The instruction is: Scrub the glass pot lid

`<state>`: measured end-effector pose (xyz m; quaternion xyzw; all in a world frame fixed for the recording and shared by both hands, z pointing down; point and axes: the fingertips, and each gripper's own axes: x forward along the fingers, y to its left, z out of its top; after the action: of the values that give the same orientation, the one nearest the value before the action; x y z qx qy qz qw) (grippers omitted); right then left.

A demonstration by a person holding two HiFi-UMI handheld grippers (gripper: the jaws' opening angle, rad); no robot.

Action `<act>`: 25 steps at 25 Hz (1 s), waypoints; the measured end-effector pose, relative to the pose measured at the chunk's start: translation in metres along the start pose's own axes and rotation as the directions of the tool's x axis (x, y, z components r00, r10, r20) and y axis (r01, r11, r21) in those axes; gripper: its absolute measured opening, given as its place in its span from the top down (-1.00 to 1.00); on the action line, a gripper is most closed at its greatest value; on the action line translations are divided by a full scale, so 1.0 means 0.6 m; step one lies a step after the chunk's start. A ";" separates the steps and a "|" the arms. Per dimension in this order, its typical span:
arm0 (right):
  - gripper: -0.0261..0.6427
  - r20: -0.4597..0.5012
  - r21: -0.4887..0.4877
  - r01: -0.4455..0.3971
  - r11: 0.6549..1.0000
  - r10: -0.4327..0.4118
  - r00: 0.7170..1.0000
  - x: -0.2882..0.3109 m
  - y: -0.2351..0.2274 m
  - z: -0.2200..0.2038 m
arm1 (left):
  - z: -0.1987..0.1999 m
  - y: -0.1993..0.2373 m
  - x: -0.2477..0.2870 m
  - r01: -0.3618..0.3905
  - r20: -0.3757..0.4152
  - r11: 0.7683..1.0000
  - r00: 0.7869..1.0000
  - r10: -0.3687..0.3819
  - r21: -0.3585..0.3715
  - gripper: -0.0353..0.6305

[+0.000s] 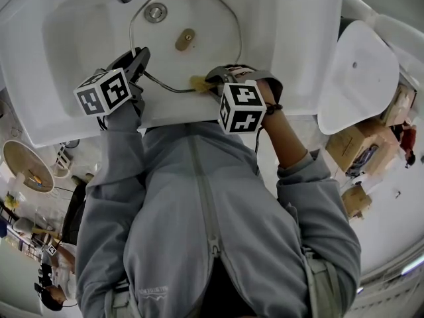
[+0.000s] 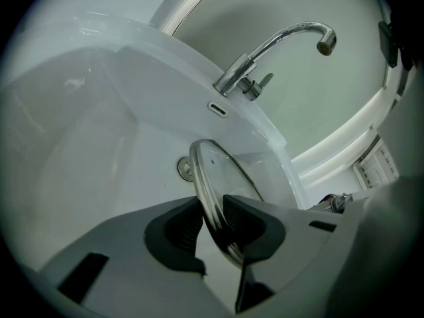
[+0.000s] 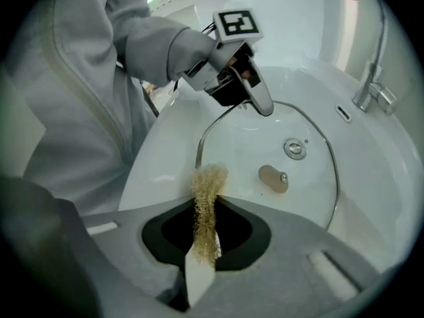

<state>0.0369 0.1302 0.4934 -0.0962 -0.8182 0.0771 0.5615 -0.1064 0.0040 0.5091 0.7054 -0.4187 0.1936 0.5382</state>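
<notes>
The glass pot lid [image 1: 192,18] with a steel rim and a tan knob [image 1: 185,39] lies over the white sink basin [image 1: 79,32]. My left gripper [image 1: 140,57] is shut on the lid's rim at its near-left edge; in the left gripper view the rim [image 2: 211,204] stands edge-on between the pads. My right gripper [image 1: 207,82] is shut on a thin tan scrubbing pad [image 3: 207,204], which sticks out toward the lid's [image 3: 265,151] near rim. In the right gripper view the left gripper [image 3: 258,101] shows clamped at the lid's far edge.
A chrome faucet [image 2: 278,52] rises behind the basin, with the drain [image 1: 156,12] under the lid. A white toilet lid [image 1: 361,78] and cardboard boxes [image 1: 358,144] stand to the right. The person's grey jacket [image 1: 199,230] fills the near foreground.
</notes>
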 end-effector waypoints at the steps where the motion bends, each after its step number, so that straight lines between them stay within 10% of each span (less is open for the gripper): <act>1: 0.80 0.052 0.040 -0.007 0.999 0.005 0.999 -0.006 0.001 0.010 | 0.001 0.000 0.000 -0.001 0.001 1.000 1.000 0.001 0.002 0.61; 8: 0.80 0.238 0.282 0.176 0.943 -0.246 0.940 -0.099 -0.041 0.005 | -0.010 -0.008 0.000 0.015 -0.017 1.000 1.000 -0.015 -0.011 0.60; 19: 0.80 -0.074 0.433 0.543 0.719 -0.573 0.816 -0.207 -0.073 -0.221 | -0.017 -0.012 0.002 -0.005 -0.044 1.000 0.999 0.005 -0.004 0.60; 25: 0.80 -0.265 0.386 0.662 0.642 -0.610 0.746 -0.221 -0.077 -0.308 | -0.013 -0.025 -0.002 0.000 -0.041 1.000 0.999 -0.001 -0.004 0.60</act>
<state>0.2529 0.0566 0.4506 0.3285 -0.7248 0.0591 0.6027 -0.0937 0.0128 0.5024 0.7004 -0.4078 0.2071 0.5479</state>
